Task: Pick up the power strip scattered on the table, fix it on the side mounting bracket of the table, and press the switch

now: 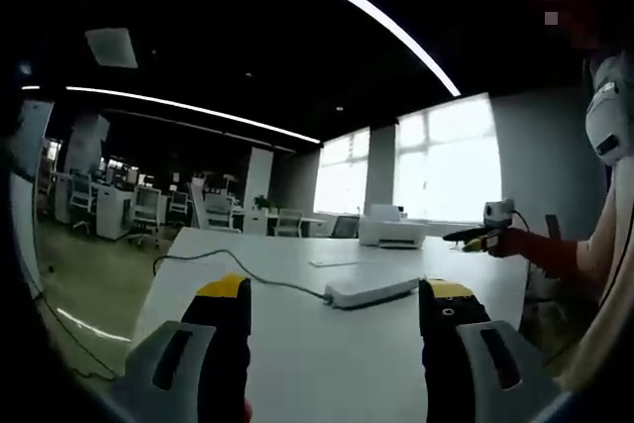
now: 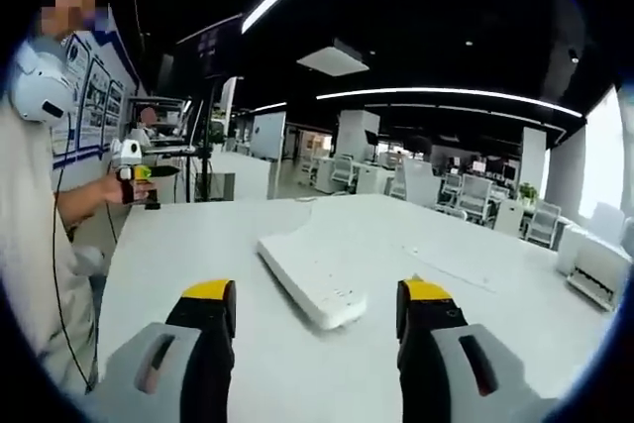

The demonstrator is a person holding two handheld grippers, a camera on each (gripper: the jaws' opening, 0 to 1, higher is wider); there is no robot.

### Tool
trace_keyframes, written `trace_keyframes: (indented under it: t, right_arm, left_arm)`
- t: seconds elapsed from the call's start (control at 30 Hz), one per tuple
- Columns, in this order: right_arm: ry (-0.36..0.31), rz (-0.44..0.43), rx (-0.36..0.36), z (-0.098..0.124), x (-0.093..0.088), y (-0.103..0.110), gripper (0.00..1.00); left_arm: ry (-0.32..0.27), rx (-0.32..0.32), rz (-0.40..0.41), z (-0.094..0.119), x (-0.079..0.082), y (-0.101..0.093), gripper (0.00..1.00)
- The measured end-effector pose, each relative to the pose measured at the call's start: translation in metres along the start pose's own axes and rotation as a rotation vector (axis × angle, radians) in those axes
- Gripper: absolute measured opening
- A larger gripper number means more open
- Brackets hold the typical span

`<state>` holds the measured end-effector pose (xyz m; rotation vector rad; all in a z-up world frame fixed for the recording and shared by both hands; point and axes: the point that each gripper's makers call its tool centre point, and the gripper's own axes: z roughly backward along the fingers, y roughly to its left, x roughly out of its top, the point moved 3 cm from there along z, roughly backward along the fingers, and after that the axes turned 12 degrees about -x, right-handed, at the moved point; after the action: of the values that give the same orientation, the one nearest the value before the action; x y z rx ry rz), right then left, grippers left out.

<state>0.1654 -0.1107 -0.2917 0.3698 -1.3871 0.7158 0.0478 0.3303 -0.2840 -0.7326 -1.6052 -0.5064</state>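
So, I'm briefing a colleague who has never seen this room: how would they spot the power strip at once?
Start at the big white table in the open office. The long, flat white plastic power strip lies on its top, a thin cable trailing off one end. Unlike the boxy white printer at the far edge by the windows, it is low, slim and bar-shaped, lying just beyond the open yellow-tipped right gripper.

power strip (image 1: 371,291): white, grey cord
table (image 1: 297,364): plain white
left gripper (image 1: 336,296): black jaws, yellow tips, grey base
right gripper (image 2: 317,296): black jaws, yellow tips, grey base
printer (image 1: 392,232): white
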Motion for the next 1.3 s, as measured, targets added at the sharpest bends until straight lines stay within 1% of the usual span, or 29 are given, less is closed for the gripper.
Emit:
trace_keyframes:
  t: [0.17,0.3,0.47,0.6,0.77,0.83,0.97,1.07,1.1,1.17,1.2,1.3]
  right_arm:
    - [0.021,0.020,0.056,-0.013,-0.010,0.004,0.62]
    - [0.038,0.017,0.068,-0.025,-0.017,0.000,0.62]
    - [0.054,0.007,0.083,-0.039,-0.025,-0.005,0.62]
    - [0.040,-0.015,0.111,-0.049,-0.028,-0.008,0.63]
    - [0.084,0.022,0.131,-0.061,-0.039,-0.006,0.63]
    - [0.098,0.024,0.142,-0.065,-0.040,-0.002,0.62]
    - [0.099,0.017,0.154,-0.073,-0.042,-0.008,0.62]
    - [0.100,0.009,0.159,-0.078,-0.041,-0.007,0.62]
    - [0.097,0.005,0.164,-0.079,-0.041,-0.007,0.62]
    - [0.060,-0.030,0.199,-0.082,-0.035,-0.002,0.58]
    - [0.050,-0.044,0.203,-0.083,-0.033,-0.002,0.58]
    - [0.059,-0.023,0.183,-0.089,-0.033,-0.005,0.61]
  left_arm:
    - [0.002,-0.007,-0.001,-0.002,0.001,-0.001,0.73]
    - [-0.002,-0.007,0.001,-0.002,0.001,0.001,0.73]
    - [-0.006,-0.004,0.014,-0.001,-0.003,0.004,0.73]
    - [-0.002,-0.006,0.023,-0.002,-0.006,0.006,0.73]
    - [0.000,-0.006,0.027,-0.001,-0.007,0.007,0.73]
    - [0.005,-0.007,0.025,-0.001,-0.007,0.008,0.73]
    - [0.008,0.002,0.027,0.001,-0.009,0.010,0.73]
    - [0.009,0.010,0.033,0.003,-0.011,0.011,0.73]
    - [0.008,0.011,0.036,0.003,-0.011,0.011,0.73]
    - [0.006,0.012,0.041,0.005,-0.011,0.011,0.73]
    - [0.005,0.014,0.042,0.005,-0.011,0.011,0.73]
    - [0.005,0.020,0.042,0.007,-0.012,0.013,0.73]
